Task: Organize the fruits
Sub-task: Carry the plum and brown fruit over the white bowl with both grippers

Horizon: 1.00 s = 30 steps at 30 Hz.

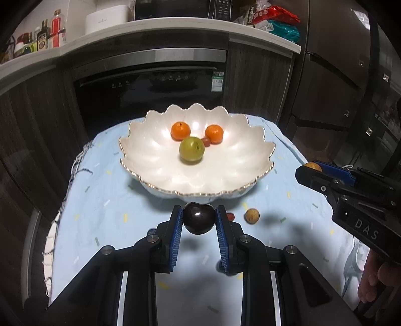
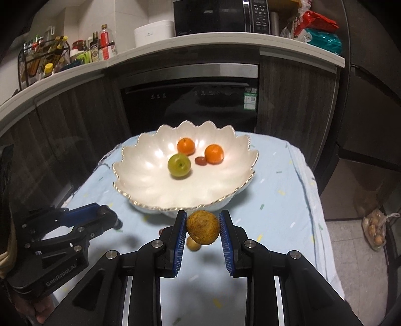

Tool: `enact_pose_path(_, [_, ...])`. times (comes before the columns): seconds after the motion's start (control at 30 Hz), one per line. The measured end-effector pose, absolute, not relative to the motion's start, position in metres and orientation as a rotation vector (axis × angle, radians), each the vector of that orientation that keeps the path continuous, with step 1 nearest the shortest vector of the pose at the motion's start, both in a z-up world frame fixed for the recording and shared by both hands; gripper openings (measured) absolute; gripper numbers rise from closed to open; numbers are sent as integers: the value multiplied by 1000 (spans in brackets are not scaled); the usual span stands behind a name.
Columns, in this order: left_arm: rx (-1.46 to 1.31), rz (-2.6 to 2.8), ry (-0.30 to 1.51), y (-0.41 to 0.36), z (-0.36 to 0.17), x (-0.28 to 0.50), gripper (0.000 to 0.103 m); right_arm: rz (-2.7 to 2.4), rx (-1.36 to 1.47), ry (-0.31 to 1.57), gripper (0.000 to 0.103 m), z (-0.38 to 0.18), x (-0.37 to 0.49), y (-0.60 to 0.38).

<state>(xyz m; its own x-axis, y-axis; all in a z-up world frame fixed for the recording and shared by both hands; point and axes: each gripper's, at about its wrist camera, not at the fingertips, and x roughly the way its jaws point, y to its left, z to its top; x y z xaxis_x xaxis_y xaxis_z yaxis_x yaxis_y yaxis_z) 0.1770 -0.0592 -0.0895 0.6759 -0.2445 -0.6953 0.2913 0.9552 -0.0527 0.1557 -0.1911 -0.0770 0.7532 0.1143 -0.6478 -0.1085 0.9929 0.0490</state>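
**Fruit clamped in both hand-held grippers, short of the bowl**

Dark plum (image 1: pixel 199 222) sits clamped between the blue pads of the left hand-held gripper (image 1: pixel 199 223), held above the cloth just before the near rim of the bowl (image 1: pixel 140 160). The right hand-held gripper (image 2: pixel 203 230) is closed on a brown, rough-skinned fruit (image 2: pixel 203 230), also raised just short of the rim.

On the light blue speckled cloth (image 1: pixel 100 200) under the grippers lie one small tan fruit (image 1: pixel 252 215) and one small red fruit (image 1: pixel 231 216), close together near the bowl's foot.

The white scalloped bowl with a gold edge holds four pieces: two oranges (image 1: pixel 180 131) (image 1: pixel 214 134) towards the back, one green apple (image 1: pixel 192 150) in the middle, and one small red fruit (image 2: pixel 201 161) beside the right-hand orange. The front half of the bowl is bare.

The cloth covers a counter (image 2: pixel 295 200) whose left and right edges fall away; bare cloth lies on either side of the bowl. Behind stands a dark built-in appliance (image 2: pixel 190 105) in wood-fronted cabinets, under a white worktop (image 2: pixel 225 40) carrying a microwave (image 2: pixel 220 16), bottles (image 2: pixel 100 45) and snack bags (image 2: pixel 318 30).
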Motion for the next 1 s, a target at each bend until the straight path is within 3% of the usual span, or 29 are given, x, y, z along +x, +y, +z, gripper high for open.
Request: enact_pose_path(1.0, [45,-289,724,-61,-65,223,27,90,25,646,28,-45,200,-197])
